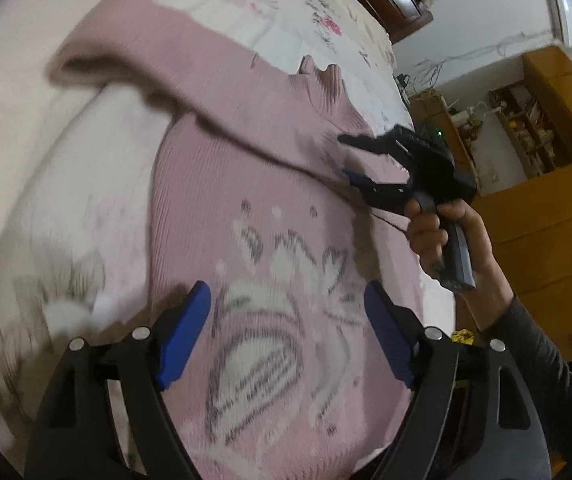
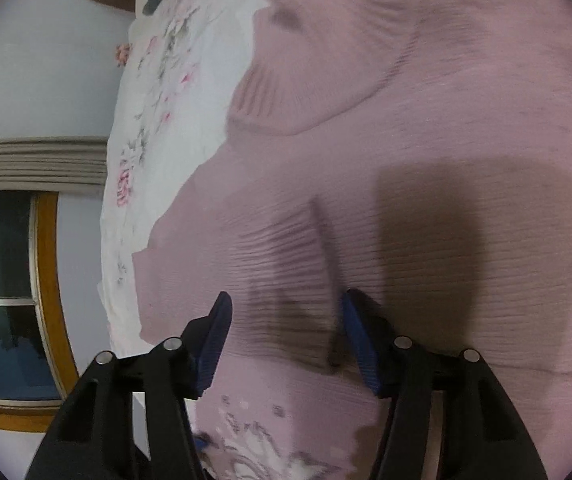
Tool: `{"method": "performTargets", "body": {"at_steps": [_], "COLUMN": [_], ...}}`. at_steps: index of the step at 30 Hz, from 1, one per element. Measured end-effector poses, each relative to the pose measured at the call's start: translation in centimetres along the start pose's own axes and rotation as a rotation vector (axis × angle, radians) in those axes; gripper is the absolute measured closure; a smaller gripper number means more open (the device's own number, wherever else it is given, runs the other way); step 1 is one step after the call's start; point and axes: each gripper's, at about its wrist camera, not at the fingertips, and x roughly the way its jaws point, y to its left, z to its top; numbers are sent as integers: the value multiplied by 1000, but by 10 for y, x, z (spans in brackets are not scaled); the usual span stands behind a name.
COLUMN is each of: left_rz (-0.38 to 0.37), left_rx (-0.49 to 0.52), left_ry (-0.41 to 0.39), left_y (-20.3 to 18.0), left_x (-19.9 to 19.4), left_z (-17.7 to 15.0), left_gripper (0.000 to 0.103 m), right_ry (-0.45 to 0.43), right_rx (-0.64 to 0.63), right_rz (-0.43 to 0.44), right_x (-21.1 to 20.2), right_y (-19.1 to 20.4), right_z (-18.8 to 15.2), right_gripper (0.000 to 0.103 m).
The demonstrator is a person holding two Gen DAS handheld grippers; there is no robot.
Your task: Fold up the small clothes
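A pink knitted sweater (image 1: 269, 184) with a white flower pattern lies flat on a floral bedsheet (image 1: 318, 12). One sleeve is folded across its chest; the body is not yet folded. The right gripper (image 1: 350, 156) hovers at that sleeve's cuff (image 2: 286, 276), jaws apart. The left gripper (image 1: 286, 324) hangs open above the hem, holding nothing.

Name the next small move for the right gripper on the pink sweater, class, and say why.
Probably shut the right gripper on the ribbed cuff between its open fingers. The sleeve lies folded across the sweater, and the left gripper hovers open over the knitted pattern, holding nothing.
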Motion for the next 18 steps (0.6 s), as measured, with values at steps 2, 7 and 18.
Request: {"method": "performTargets", "body": {"at_steps": [2, 7, 18], "left_rz": [-4, -5, -41], "left_rx": [-31, -32, -27], "left_ry": [-3, -44, -88], "left_y": [6, 4, -13], "left_x": [-2, -21, -45], "left_z": [0, 9, 58], "left_gripper": [25, 25, 25], "right_ry": [10, -48, -243], "right_rx": [0, -54, -121], "right_rz": [11, 25, -83], "right_x": [3, -28, -177], "right_y": [4, 20, -1], "right_z": [1, 4, 9], "right_gripper": [65, 96, 96]}}
